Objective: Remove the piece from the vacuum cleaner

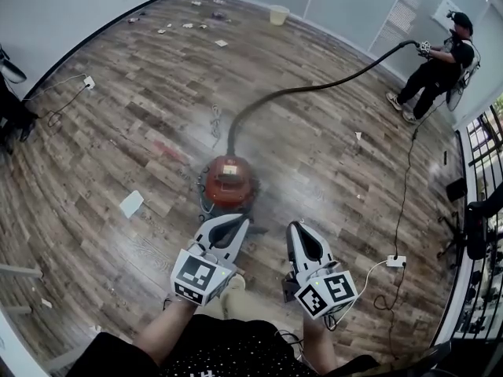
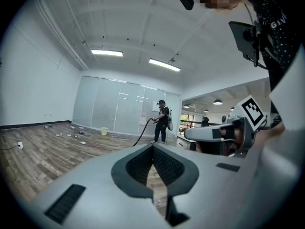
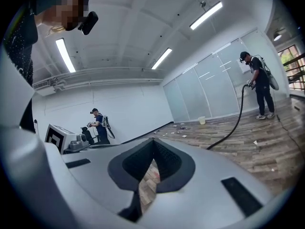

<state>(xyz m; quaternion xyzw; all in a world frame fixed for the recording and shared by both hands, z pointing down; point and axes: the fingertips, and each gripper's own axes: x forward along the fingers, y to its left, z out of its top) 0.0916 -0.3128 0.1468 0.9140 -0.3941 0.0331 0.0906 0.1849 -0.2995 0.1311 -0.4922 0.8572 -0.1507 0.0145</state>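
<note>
A red canister vacuum cleaner (image 1: 229, 183) stands on the wooden floor just ahead of both grippers. Its black hose (image 1: 314, 86) curves away to the far right, where a person (image 1: 437, 67) in dark clothes holds its end. My left gripper (image 1: 239, 221) points at the vacuum's near side, shut and empty. My right gripper (image 1: 295, 227) hangs beside it to the right, also shut with nothing in it. In the left gripper view the shut jaws (image 2: 153, 147) face that person (image 2: 162, 122). The right gripper view shows its shut jaws (image 3: 153, 140), the hose (image 3: 235, 122) and the person (image 3: 258, 86).
A white sheet (image 1: 131, 203) lies left of the vacuum. A power strip (image 1: 395, 261) with cables is on the floor at the right. A pale bucket (image 1: 278, 14) and scattered litter (image 1: 189, 25) sit by the far wall. Another person (image 3: 98, 125) stands by the left wall.
</note>
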